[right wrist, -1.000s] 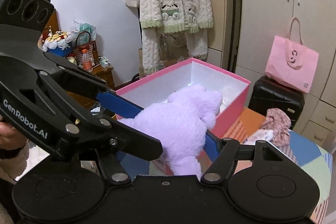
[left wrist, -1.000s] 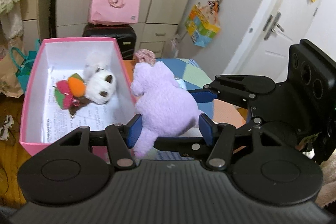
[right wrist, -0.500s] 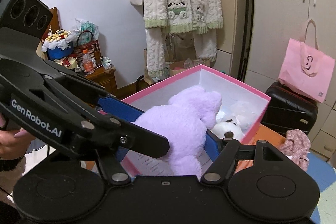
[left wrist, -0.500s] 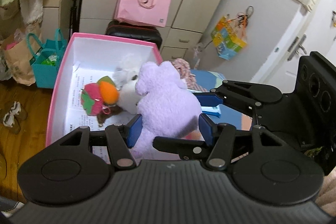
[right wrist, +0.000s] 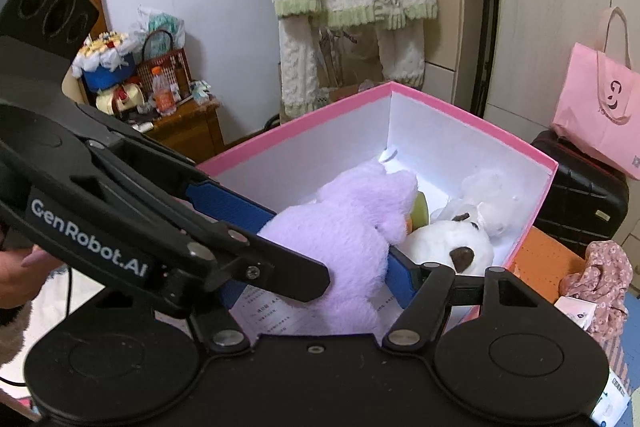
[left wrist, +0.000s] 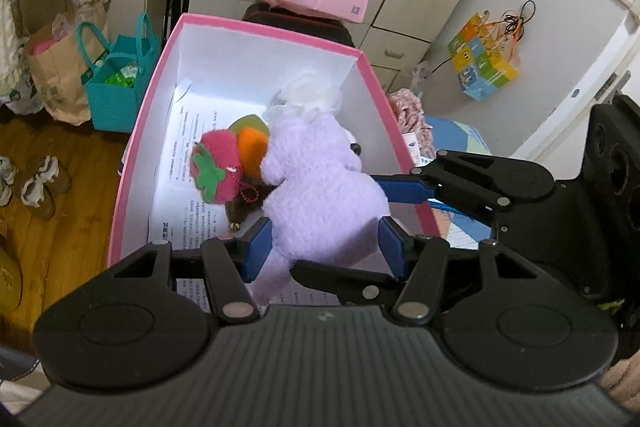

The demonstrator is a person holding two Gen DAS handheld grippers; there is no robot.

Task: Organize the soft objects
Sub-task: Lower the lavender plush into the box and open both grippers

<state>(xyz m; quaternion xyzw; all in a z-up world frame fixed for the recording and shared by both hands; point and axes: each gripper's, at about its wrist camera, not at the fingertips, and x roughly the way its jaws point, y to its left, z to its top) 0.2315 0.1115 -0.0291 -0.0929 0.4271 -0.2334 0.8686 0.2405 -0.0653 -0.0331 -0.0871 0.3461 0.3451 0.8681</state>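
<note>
Both grippers had the purple plush [left wrist: 320, 195] pinched at once: left gripper [left wrist: 326, 247] w/ blue pads squeezed into its lower body, right gripper [right wrist: 328, 227] clamped across its middle. Plush hung inside the pink box [left wrist: 256, 27], above the printed paper, touching the strawberry toy [left wrist: 214, 173] & white plush dog [right wrist: 448, 247]. Risk: if one let go before the other, the plush could've twisted or snagged on a pad, dragging neighbours out.
</note>
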